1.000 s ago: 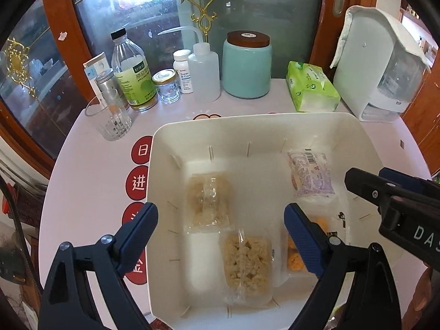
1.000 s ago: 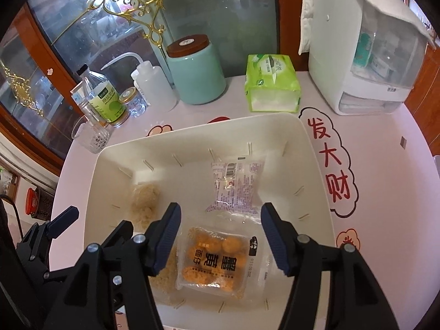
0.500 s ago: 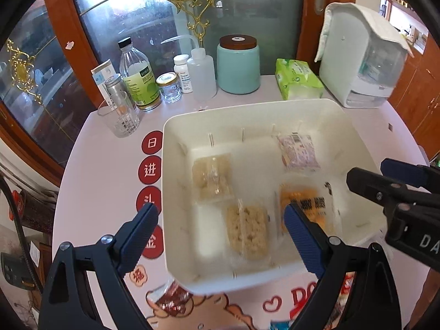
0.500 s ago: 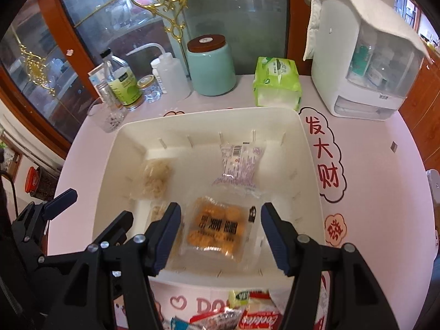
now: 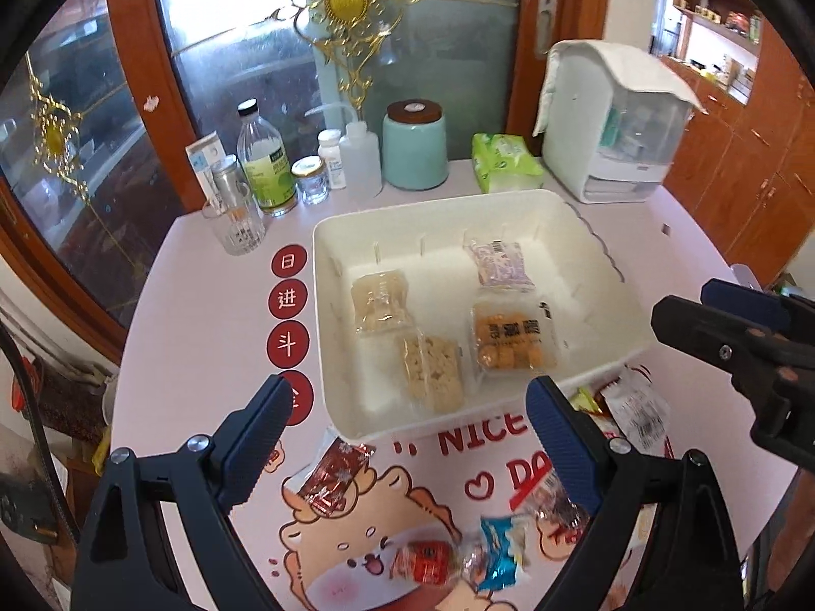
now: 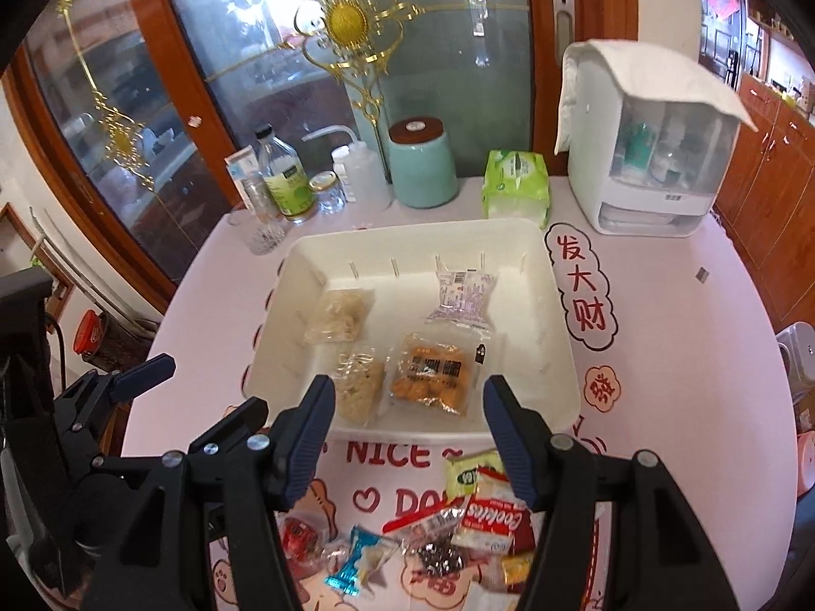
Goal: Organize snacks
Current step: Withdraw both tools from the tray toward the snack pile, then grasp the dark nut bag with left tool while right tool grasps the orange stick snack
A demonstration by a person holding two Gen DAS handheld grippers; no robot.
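In the view from my left wrist, my left tongs fill the bottom of the frame with their blue pads well apart and nothing between them, pitched steeply down over the pink bench. The white tray sits in the middle of the frame holding four packets laid flat in two rows, which I read as the sorted share: a pale clear pack and a crumbly rice-cake pack on the left, a purple-white sachet and an orange biscuit pack on the right. Loose snacks wait at the lower edge, just in front of the tray: a red-brown wrapper and a blue wrapper among them. My right tongs jut in from the right edge. From my right wrist, those right tongs are also apart and empty, angled down above the tray's near wall, and the unsorted heap lies below them at the bottom centre, with a red cookie pack on top and a green-yellow pack beside it. I judge both hands are poised high to choose the next packet.
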